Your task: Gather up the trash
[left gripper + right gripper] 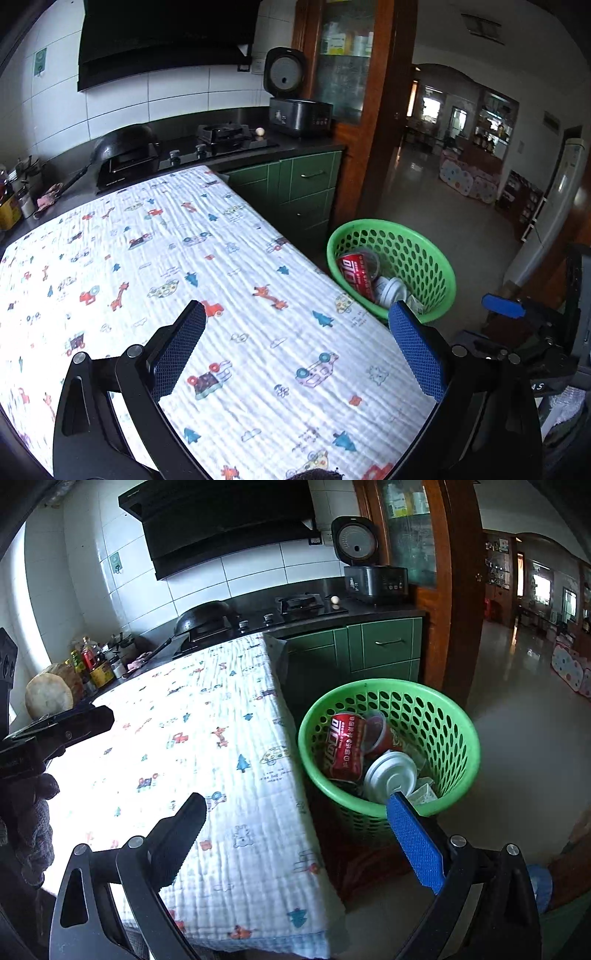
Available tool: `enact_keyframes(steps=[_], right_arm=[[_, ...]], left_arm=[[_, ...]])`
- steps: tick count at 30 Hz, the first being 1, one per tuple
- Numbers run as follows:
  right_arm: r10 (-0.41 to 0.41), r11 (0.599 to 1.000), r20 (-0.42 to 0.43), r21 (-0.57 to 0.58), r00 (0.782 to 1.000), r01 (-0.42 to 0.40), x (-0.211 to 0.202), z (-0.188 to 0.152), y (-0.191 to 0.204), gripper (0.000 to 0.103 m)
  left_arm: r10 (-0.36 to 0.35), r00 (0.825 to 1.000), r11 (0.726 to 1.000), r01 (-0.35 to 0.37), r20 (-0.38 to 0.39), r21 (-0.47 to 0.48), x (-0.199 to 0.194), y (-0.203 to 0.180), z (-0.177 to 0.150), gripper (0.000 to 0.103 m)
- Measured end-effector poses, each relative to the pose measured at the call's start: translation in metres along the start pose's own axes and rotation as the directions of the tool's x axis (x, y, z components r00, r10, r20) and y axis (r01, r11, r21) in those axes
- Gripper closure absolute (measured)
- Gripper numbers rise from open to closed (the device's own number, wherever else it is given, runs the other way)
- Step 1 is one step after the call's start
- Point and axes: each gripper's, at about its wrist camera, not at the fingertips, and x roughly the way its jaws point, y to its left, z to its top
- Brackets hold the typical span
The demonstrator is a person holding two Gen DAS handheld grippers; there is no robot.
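A green perforated basket (436,716) stands on the floor beside the table; it also shows in the left wrist view (406,251). Inside lie a red drink can (345,746), a red cup (380,731), a white plastic lid (391,777) and some crumpled wrapping. The can (356,275) and lid (391,291) show in the left view too. My left gripper (297,314) is open and empty above the table's patterned cloth (184,266). My right gripper (295,805) is open and empty over the table's right edge, near the basket rim.
The cloth-covered table (207,738) fills the foreground. Behind it runs a dark counter with a gas hob (221,134), a wok (125,142), a rice cooker (299,114) and bottles (92,661). Green cabinets (384,646) and a wooden door frame stand right. The left gripper's body (55,734) shows at the left.
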Motion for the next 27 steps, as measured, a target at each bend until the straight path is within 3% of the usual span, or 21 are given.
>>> enact_keyframes(steps=[11, 21, 27], right_arm=[[0.032, 0.999, -0.003, -0.007, 0.999, -0.032, -0.011, -0.017, 0.022, 0.008], [-0.019, 1.000, -0.005, -0.011, 1.000, 0.018, -0.014, -0.026, 0.022, 0.008], [-0.039, 0.999, -0.003, -0.021, 0.999, 0.039, -0.015, -0.027, 0.023, 0.008]], left_arm=[[0.070, 0.997, 0.995, -0.068, 0.030, -0.072, -0.035, 0.021, -0.043, 0.005], [0.165, 0.986, 0.984, -0.163, 0.026, -0.070, -0.042, 0.020, -0.062, 0.005], [0.175, 0.984, 0.983, -0.174, 0.015, -0.053, -0.040, 0.010, -0.069, 0.005]])
